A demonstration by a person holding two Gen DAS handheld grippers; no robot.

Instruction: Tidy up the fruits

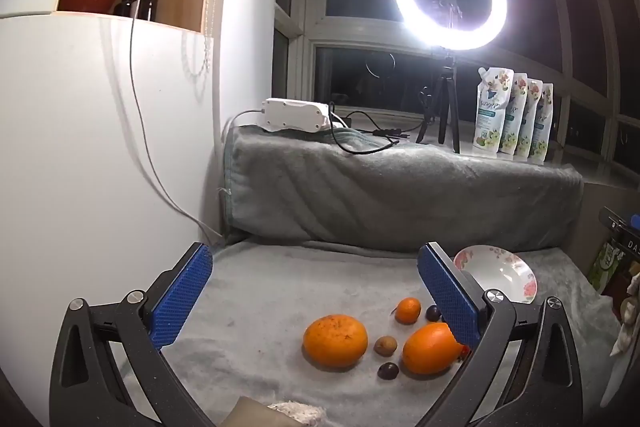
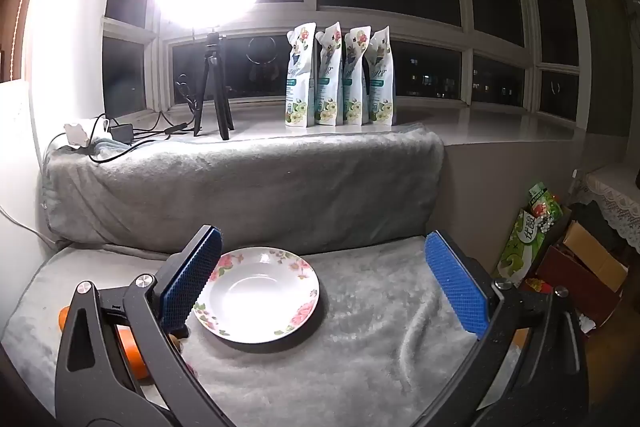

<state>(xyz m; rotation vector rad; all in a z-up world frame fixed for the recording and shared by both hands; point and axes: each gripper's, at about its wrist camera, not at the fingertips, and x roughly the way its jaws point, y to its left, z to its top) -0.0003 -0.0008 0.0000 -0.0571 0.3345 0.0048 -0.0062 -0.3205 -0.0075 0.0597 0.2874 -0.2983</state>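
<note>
Fruit lies loose on the grey blanket (image 1: 280, 291): a big orange (image 1: 335, 340), a second orange (image 1: 431, 349), a small tangerine (image 1: 408, 309), and three small dark or brown fruits among them. Left gripper (image 1: 316, 301) and right gripper (image 2: 324, 285) both gape wide, gripping nothing. Right gripper hangs over the flowered plate (image 2: 256, 294), which holds no fruit.

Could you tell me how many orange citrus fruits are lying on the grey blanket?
3: a large one nearest the middle, another large one to its right, partly behind the gripper finger, and a small one behind them towards the plate. More may be hidden.
</note>
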